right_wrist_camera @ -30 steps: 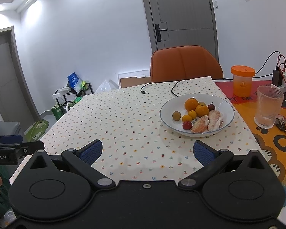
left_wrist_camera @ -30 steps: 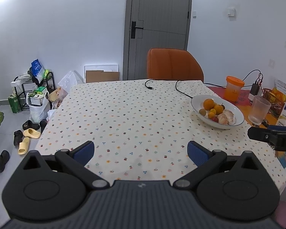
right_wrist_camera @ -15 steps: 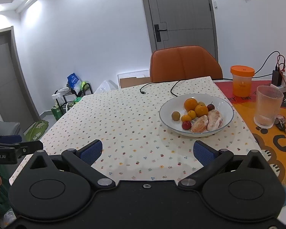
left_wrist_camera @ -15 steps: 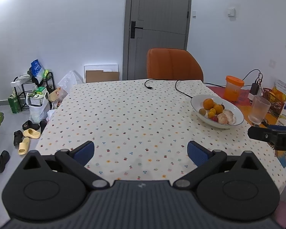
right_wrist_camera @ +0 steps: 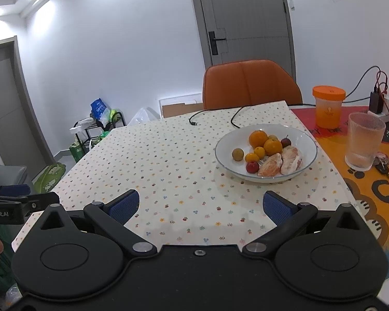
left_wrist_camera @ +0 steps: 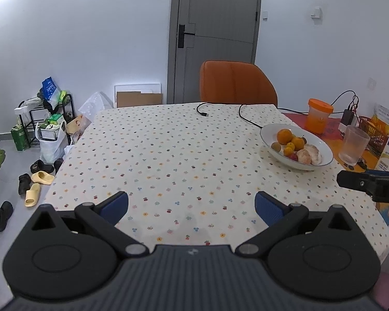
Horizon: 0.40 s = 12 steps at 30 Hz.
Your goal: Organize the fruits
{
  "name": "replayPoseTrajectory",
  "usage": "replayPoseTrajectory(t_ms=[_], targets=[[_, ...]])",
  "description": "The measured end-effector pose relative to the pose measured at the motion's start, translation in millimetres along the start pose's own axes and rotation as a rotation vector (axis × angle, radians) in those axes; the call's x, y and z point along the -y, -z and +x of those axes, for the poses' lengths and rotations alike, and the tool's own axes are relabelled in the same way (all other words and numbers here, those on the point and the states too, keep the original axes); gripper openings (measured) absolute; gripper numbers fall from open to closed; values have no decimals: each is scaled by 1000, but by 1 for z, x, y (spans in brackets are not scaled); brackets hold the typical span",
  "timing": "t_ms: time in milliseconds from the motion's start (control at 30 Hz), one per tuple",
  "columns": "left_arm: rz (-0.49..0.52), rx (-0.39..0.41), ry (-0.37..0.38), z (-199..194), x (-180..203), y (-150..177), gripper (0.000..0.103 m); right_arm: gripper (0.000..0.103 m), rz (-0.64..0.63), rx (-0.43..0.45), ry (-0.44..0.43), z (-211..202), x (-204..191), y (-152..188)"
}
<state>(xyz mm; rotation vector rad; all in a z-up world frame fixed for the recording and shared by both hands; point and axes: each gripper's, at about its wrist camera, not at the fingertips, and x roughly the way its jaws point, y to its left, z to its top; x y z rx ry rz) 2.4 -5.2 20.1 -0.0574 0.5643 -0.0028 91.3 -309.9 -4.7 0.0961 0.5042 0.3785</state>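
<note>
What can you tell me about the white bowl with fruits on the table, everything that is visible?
The white round shallow bowl looks ceramic and glossy, with a thin dark line along its rim. It stands upright on the flower-dotted tablecloth, near the table's right side, beside the orange mat. Inside lie two large oranges, smaller orange fruits, a brownish round fruit, small red fruits and two peeled pomelo pieces. Neither gripper touches it.

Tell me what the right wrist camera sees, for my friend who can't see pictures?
A white bowl of oranges, small fruits and peeled pomelo pieces sits on a dotted tablecloth. The open right gripper is held in front of it, holding nothing.
</note>
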Motion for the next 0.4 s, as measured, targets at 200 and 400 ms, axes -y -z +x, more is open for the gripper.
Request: replayPoseTrajectory(t_ms=[200,400], targets=[[10,13,16,-3,1,1,103,103,-10,-2,8,1,-3,0],[5,17,17,-4,0,2,103,103,-23,1,9,1,-8,-2]])
